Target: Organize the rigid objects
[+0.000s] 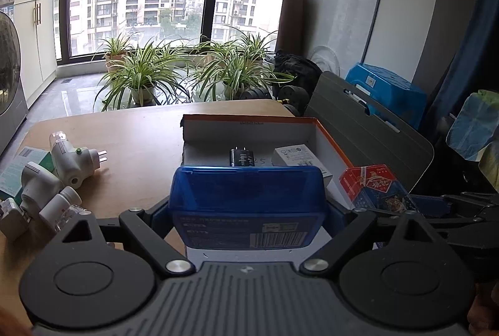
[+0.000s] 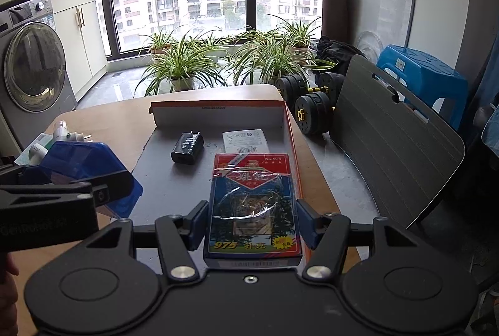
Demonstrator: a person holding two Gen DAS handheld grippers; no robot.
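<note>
Writing: the card pack (image 2: pixel 253 205) reads "No.975" near its top right corner and "975" along its lower edge, with Chinese characters on a red banner; the side of the left gripper at the right wrist view's left edge carries pale lettering too blurred to read with certainty.
Card pack: lower centre of the right wrist view, long axis running away from the camera, red end far, blue end near.
Right gripper (image 2: pixel 252 222): clamped on the card pack's two long sides, over the near right part of the box.
Blue case (image 1: pixel 248 205): lower centre of the left wrist view, barcode label on its near face, lid end pointing away.
Left gripper (image 1: pixel 248 220): jaws wide, pressed on the blue case's sides.
Orange-rimmed box (image 2: pixel 288 130): open, shallow, centre of the table; holds a black charger (image 2: pixel 187 148) and a white labelled packet (image 2: pixel 241 141).
Table (image 1: pixel 137 130): at left, white plug adapters (image 1: pixel 73 161) and a green-and-white carton (image 1: pixel 21 164).
</note>
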